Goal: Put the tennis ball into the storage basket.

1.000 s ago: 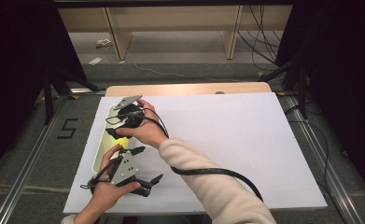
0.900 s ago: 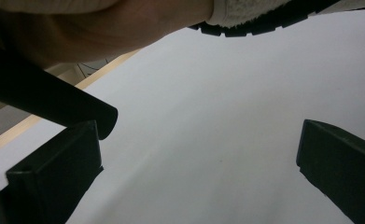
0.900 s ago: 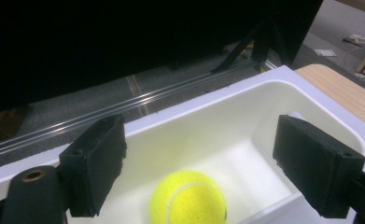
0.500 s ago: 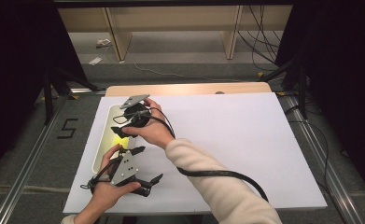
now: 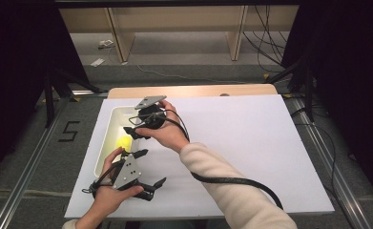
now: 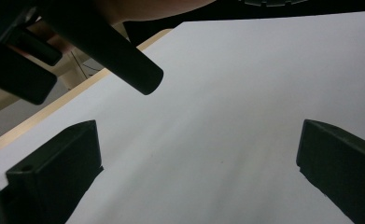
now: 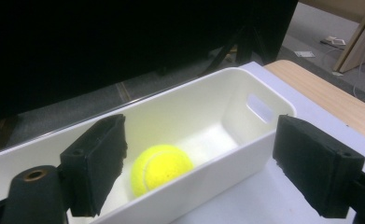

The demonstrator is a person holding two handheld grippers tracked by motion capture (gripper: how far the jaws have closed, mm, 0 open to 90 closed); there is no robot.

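A yellow tennis ball lies inside a long white bin at the table's left side. My right gripper hovers at the bin's right rim with its jaws pointing left at it. In the right gripper view the ball rests on the floor of the bin, beyond my right gripper, which is open and empty. My left gripper is low at the front left, open over the white tabletop. The left gripper view shows my left gripper with bare white surface between its jaws.
The white table cover stretches to the right of both hands, with a wooden edge at the back. A black cable trails from the right gripper across the sleeve. Dark floor and rails flank the table.
My right hand has shifted a little to the right, away from the bin's far end. The ball stays in the bin. My left gripper has barely moved.
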